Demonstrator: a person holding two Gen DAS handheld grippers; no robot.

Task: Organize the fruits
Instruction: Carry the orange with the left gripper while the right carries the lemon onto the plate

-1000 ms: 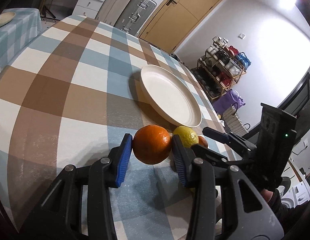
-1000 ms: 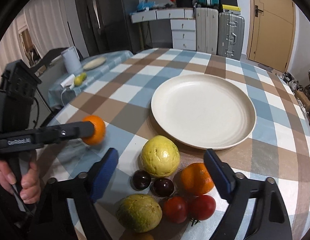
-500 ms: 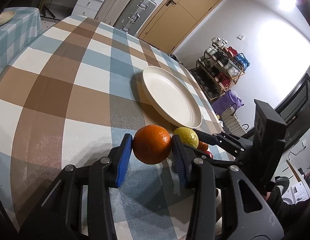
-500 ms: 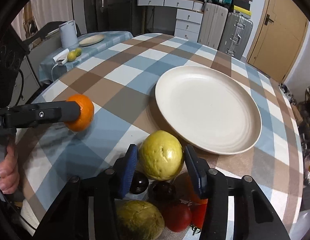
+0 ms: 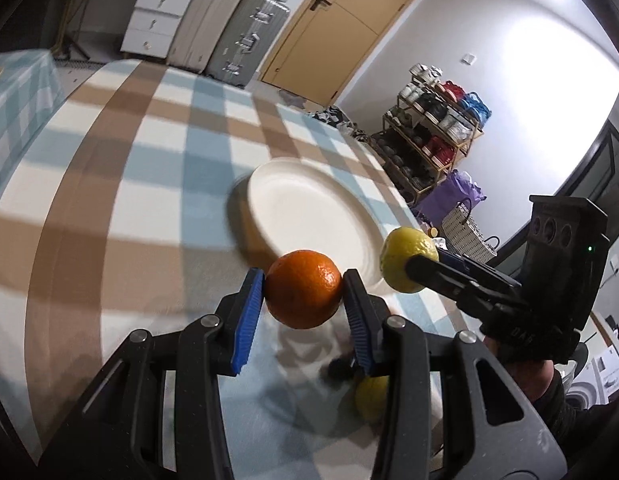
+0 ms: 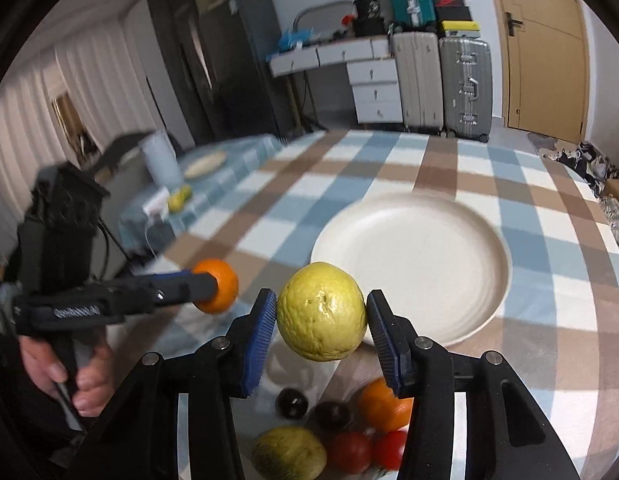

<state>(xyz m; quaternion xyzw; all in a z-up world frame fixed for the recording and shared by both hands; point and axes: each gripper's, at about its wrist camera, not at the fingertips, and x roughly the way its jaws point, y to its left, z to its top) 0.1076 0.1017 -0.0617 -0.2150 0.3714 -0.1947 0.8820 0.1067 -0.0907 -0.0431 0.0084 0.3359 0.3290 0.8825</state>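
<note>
Fruit is hanging in both tools: my left tool (image 5: 303, 290) is pinching an orange (image 5: 303, 289) clear of the desk (image 5: 109, 208), and my right tool (image 6: 321, 316) is squeezing a yellow-green guava (image 6: 321, 317) between its blue pads. Ahead of both tools the cream plate (image 6: 469, 220) is sitting bare, so nothing is sorted yet. Beneath the right tool, two dark plums (image 6: 292, 402), another orange (image 6: 383, 408), two tomatoes (image 6: 351, 451) and a second guava (image 6: 289, 454) are waiting on the desk.
</note>
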